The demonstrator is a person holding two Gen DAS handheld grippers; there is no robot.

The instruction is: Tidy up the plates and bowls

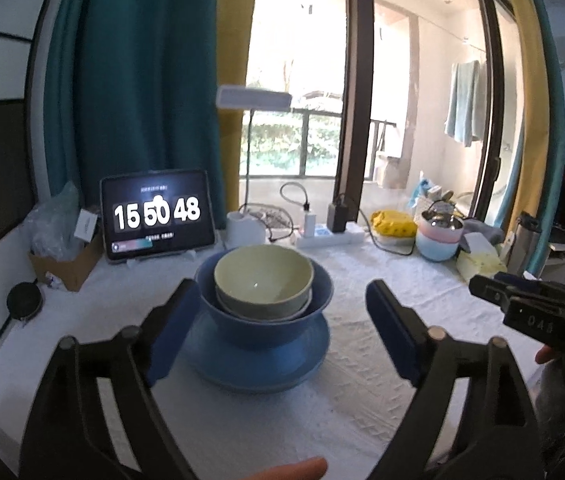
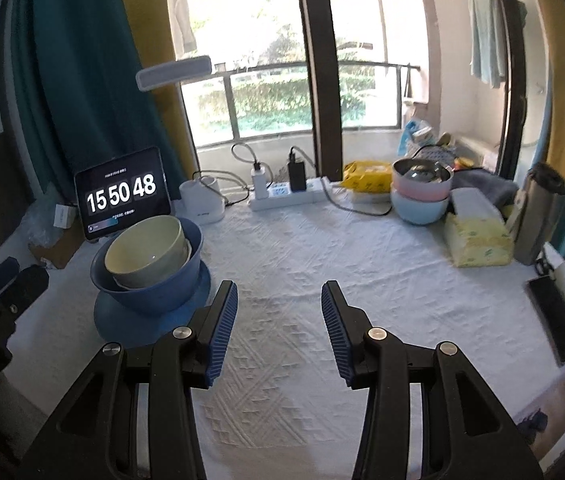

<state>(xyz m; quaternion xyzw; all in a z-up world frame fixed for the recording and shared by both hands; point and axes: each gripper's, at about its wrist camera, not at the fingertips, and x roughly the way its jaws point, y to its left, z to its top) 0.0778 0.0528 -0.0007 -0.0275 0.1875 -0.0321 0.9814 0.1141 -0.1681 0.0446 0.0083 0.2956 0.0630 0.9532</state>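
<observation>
A stack stands on the white tablecloth (image 2: 282, 240): a blue plate (image 1: 258, 364) at the bottom, a blue bowl (image 1: 266, 332) on it, and a pale green bowl (image 1: 262, 276) nested inside, tilted on a greyish bowl (image 1: 258, 312). My left gripper (image 1: 280, 286) is open wide just in front of the stack; its left pad is close to the blue bowl's rim and the right pad stands well apart. In the right wrist view the stack (image 2: 154, 292) sits to the left of my right gripper (image 2: 279, 285), which is open over bare cloth with nothing between its fingers.
Along the back are a tablet clock (image 1: 158, 214), a white lamp base (image 1: 244, 230), a power strip (image 1: 330, 236), pastel bowls (image 1: 438, 240) and a tissue pack (image 2: 478, 240). A cardboard box (image 1: 62, 264) is at the left; a bottle (image 2: 538, 216) and phone (image 2: 554, 320) at the right.
</observation>
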